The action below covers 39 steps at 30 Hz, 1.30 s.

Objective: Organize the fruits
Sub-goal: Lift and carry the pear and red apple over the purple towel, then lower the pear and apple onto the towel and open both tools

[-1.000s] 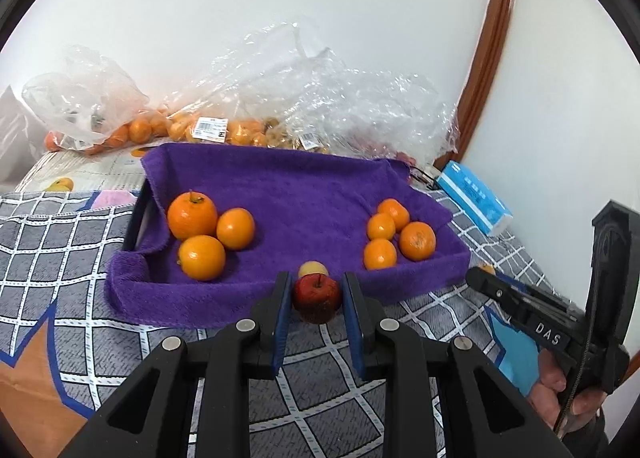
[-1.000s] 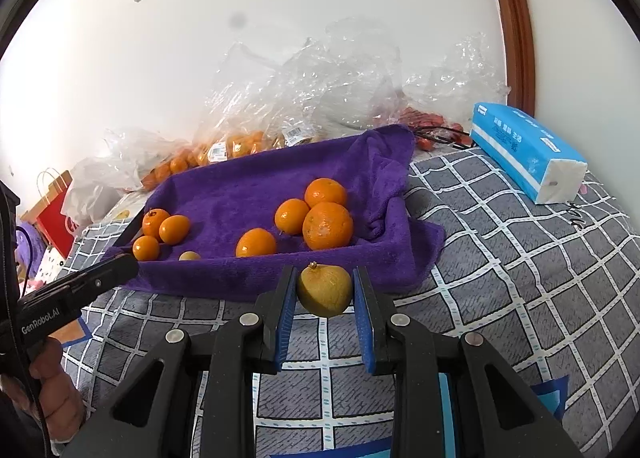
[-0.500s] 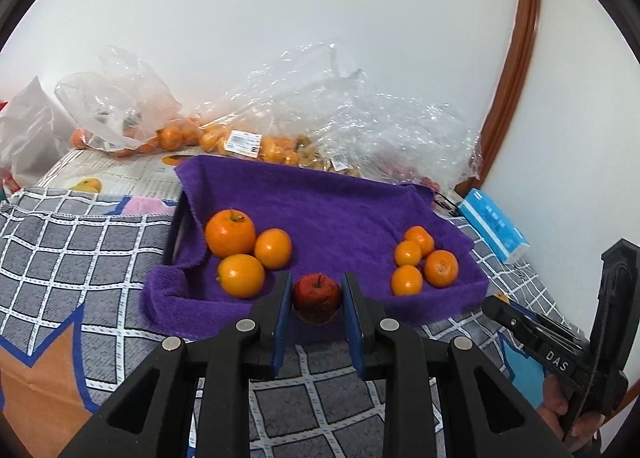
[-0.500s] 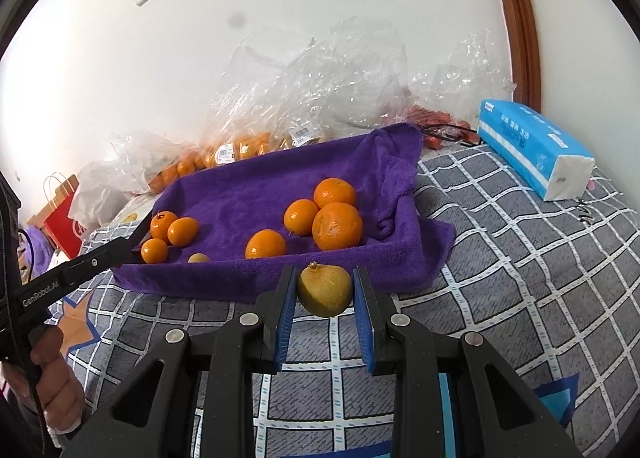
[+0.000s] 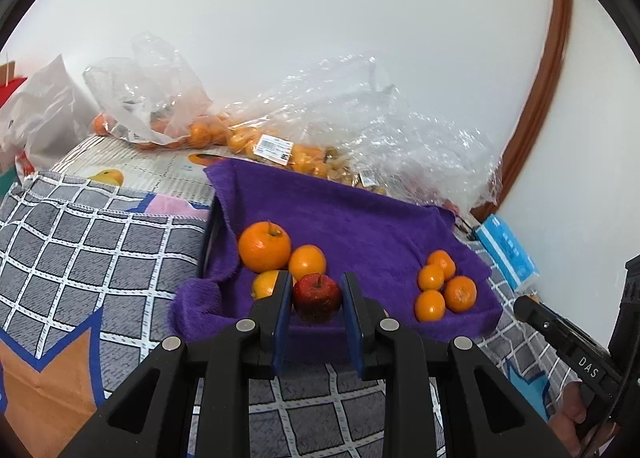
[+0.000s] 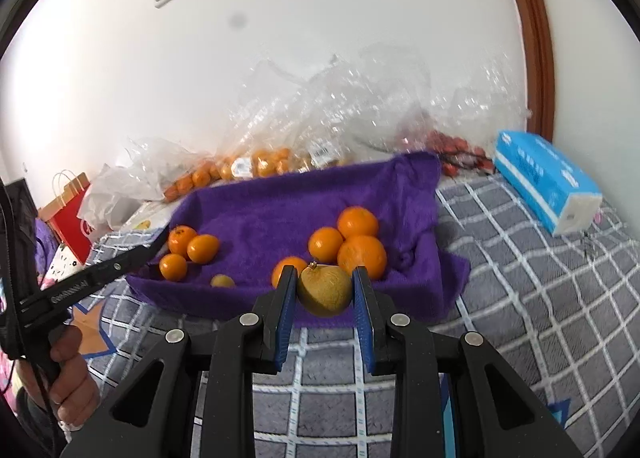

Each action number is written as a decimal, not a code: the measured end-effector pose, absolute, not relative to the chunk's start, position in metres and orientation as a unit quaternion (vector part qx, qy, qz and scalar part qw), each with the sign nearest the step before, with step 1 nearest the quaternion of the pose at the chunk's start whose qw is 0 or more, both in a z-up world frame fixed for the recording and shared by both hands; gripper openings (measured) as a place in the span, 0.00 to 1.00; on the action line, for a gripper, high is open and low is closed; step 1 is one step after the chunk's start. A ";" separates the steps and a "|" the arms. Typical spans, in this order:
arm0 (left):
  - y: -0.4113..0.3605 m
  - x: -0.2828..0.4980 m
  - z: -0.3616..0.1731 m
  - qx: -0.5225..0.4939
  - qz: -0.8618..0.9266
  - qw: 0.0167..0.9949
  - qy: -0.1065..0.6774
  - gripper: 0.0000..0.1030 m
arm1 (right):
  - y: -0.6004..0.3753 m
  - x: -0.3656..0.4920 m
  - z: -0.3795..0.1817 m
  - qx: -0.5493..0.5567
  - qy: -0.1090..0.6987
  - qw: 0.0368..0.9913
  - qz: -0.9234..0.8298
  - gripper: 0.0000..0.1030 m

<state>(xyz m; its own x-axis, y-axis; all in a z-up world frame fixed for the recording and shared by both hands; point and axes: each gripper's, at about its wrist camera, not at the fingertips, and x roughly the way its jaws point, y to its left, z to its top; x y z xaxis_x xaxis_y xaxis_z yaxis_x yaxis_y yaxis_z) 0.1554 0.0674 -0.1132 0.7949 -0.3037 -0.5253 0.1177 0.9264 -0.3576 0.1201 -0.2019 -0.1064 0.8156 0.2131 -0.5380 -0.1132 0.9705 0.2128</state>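
Left gripper (image 5: 317,300): pinching red apple (image 5: 317,297) at the purple towel's (image 5: 360,226) near edge. Right gripper (image 6: 324,292): pinching yellow-brown fruit (image 6: 325,290) at that same edge.

The towel (image 5: 360,226) lies spread on the bed (image 5: 92,242), and all else sits around it. On the towel, seen from the left wrist, three large oranges (image 5: 264,246) cluster at its left end and four small oranges (image 5: 444,286) at its right end. Behind the towel, against the wall, lie plastic bags (image 5: 360,126) of fruit. To the right of the towel, on the bed, lies a tissue pack (image 6: 548,182). Before the towel's near edge, the left gripper (image 5: 316,298) holds an apple (image 5: 317,297) between its jaws, and the right gripper (image 6: 324,290) holds a pear (image 6: 325,289).
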 end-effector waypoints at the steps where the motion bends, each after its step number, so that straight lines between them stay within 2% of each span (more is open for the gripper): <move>1: 0.070 0.155 -0.112 -0.160 -0.111 0.935 0.297 0.23 | -0.200 0.123 -0.102 0.078 0.287 0.951 0.088 0.27; 12: 0.087 0.159 -0.112 -0.186 -0.097 0.932 0.297 0.23 | -0.188 0.157 -0.081 0.072 0.269 0.953 0.120 0.27; 18: 0.082 0.158 -0.095 -0.184 -0.114 0.926 0.311 0.23 | -0.186 0.172 -0.083 0.065 0.270 0.952 0.126 0.27; 22: 0.063 0.172 -0.085 -0.144 -0.107 0.932 0.314 0.23 | -0.189 0.186 -0.091 0.073 0.277 0.950 0.127 0.27; 30: 0.044 0.203 -0.121 -0.153 -0.121 0.916 0.350 0.23 | -0.193 0.206 -0.125 0.086 0.328 0.931 0.136 0.27; 39: 0.041 0.210 -0.138 -0.159 -0.131 0.905 0.373 0.23 | -0.185 0.212 -0.141 0.071 0.351 0.923 0.144 0.27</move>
